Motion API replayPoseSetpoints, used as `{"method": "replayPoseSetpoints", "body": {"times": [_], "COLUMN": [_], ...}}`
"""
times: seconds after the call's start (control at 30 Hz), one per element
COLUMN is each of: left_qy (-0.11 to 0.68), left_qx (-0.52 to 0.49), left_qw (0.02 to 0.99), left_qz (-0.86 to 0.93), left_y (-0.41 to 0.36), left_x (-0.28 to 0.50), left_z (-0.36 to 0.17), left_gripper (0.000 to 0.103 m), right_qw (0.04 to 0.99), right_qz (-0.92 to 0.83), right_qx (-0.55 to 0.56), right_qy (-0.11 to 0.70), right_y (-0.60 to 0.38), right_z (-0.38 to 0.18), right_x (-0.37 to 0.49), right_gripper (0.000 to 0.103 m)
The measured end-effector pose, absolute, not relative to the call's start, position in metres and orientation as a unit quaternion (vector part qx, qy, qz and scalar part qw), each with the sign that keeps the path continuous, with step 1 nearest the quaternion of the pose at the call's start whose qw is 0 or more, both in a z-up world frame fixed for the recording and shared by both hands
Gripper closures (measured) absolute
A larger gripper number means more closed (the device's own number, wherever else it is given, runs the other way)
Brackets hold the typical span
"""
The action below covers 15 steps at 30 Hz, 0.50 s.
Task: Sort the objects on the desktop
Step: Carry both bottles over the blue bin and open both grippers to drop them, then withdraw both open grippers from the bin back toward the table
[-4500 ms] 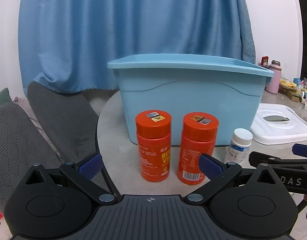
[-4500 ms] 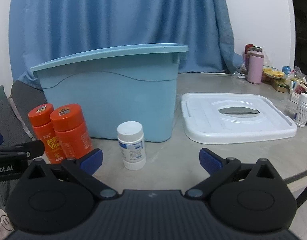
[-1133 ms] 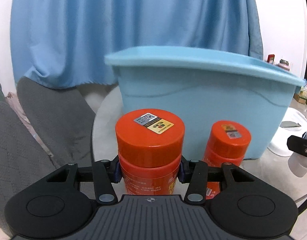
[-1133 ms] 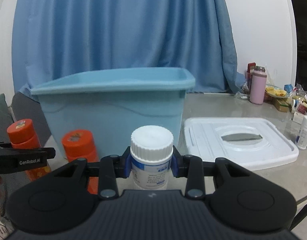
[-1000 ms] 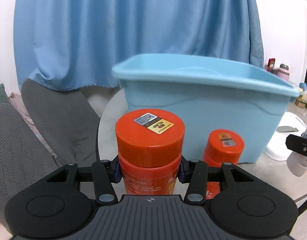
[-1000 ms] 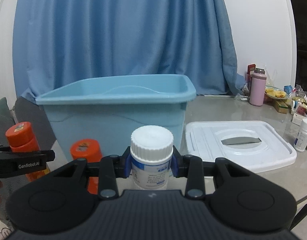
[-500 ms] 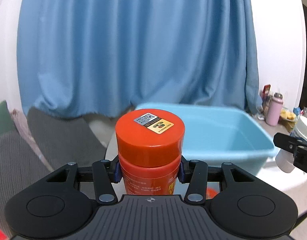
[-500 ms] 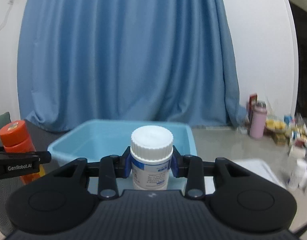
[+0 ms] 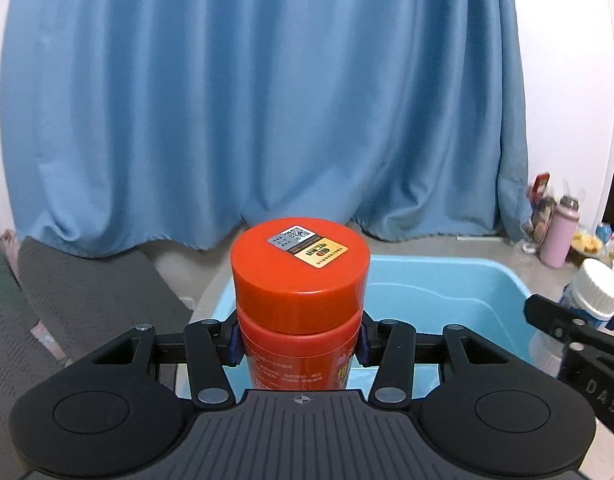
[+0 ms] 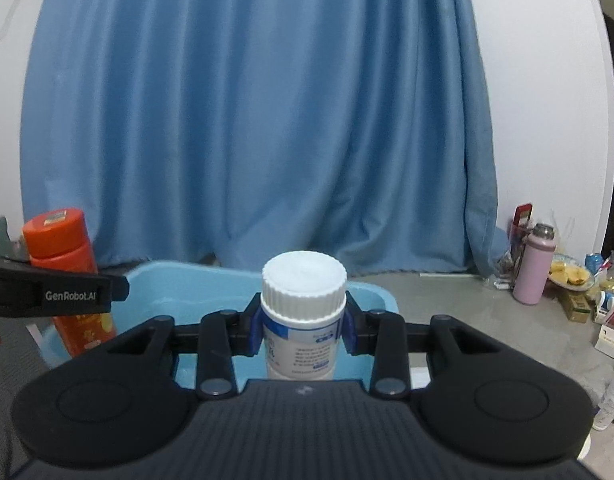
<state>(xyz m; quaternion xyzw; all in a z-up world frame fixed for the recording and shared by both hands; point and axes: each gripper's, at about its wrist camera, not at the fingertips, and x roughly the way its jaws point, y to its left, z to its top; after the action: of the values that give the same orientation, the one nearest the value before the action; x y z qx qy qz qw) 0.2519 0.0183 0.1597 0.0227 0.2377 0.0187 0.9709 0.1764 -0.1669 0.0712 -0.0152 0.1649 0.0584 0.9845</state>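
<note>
My left gripper point(image 9: 299, 342) is shut on an orange bottle point(image 9: 301, 280) with an orange cap and holds it upright above the near left part of the light blue bin point(image 9: 447, 284). My right gripper point(image 10: 303, 326) is shut on a small white bottle point(image 10: 303, 304) with a white ribbed cap and a blue label, upright above the bin point(image 10: 167, 284). The white bottle also shows at the right edge of the left wrist view point(image 9: 595, 294). The orange bottle shows at the left of the right wrist view point(image 10: 63, 252). The second orange bottle is hidden.
A blue curtain point(image 9: 267, 100) hangs behind the table. A pink flask point(image 10: 533, 270), a plate of food point(image 10: 569, 274) and small boxes and bottles point(image 10: 611, 320) stand at the table's right side. A grey cushioned seat point(image 9: 87, 292) is at the left.
Both grippers have risen higher with their bottles and now hold them over the bin's opening. The bin sits lower in both views. Both grips are unchanged.
</note>
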Motion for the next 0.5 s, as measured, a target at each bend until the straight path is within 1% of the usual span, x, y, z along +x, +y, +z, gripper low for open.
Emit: {"method": "replayPoseSetpoints", "body": {"times": [0.3, 0.33, 0.37, 0.4, 0.43, 0.47, 0.5], "left_qy": [0.285, 0.287, 0.288, 0.285, 0.281, 0.276, 0.268], "left_qx": [0.014, 0.007, -0.005, -0.010, -0.012, -0.014, -0.009], "left_qw": [0.958, 0.958, 0.957, 0.958, 0.959, 0.960, 0.962], "left_qz": [0.024, 0.024, 0.027, 0.031, 0.034, 0.037, 0.043], "left_y": [0.022, 0.024, 0.026, 0.027, 0.029, 0.030, 0.030], "left_x": [0.285, 0.285, 0.286, 0.285, 0.283, 0.282, 0.279], "left_z": [0.121, 0.119, 0.118, 0.118, 0.118, 0.119, 0.120], "left_gripper": [0.053, 0.052, 0.050, 0.048, 0.040, 0.034, 0.026], "right_qw": [0.973, 0.973, 0.973, 0.974, 0.974, 0.975, 0.977], "right_qz": [0.064, 0.066, 0.066, 0.066, 0.065, 0.065, 0.067], "right_qx": [-0.019, -0.017, -0.013, -0.011, -0.010, -0.012, -0.016], "right_qy": [0.221, 0.222, 0.220, 0.218, 0.215, 0.210, 0.202], "right_y": [-0.167, -0.167, -0.167, -0.167, -0.166, -0.165, -0.164], "right_z": [0.038, 0.036, 0.036, 0.036, 0.036, 0.037, 0.037], "right_x": [0.209, 0.209, 0.208, 0.206, 0.205, 0.202, 0.198], "right_gripper": [0.066, 0.060, 0.049, 0.042, 0.027, 0.020, 0.019]}}
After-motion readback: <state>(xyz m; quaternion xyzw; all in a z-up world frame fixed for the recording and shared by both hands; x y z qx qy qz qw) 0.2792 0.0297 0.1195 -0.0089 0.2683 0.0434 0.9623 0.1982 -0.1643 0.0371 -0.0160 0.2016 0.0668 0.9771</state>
